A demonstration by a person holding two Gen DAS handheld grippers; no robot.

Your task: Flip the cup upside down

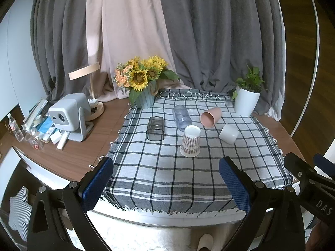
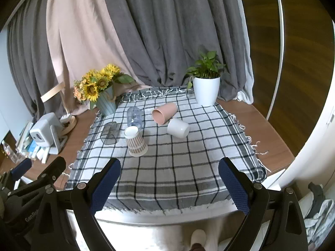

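A checked paper cup (image 1: 190,141) (image 2: 135,141) stands upside down on the plaid cloth (image 1: 167,167). A pink cup (image 1: 211,117) (image 2: 164,112) and a white cup (image 1: 228,133) (image 2: 178,128) lie on their sides behind it. A clear plastic cup (image 1: 181,117) (image 2: 134,117) and a dark clear square cup (image 1: 155,128) (image 2: 110,133) also lie on their sides. My left gripper (image 1: 166,182) is open and empty above the cloth's front edge. My right gripper (image 2: 169,183) is open and empty there too, and shows at the right of the left wrist view (image 1: 303,173).
A sunflower vase (image 1: 144,98) (image 2: 105,102) stands at the cloth's back left and a white potted plant (image 1: 247,102) (image 2: 206,92) at the back right. A projector (image 1: 70,115), a lamp (image 1: 92,96) and small clutter sit on the wooden table at left. Curtains hang behind.
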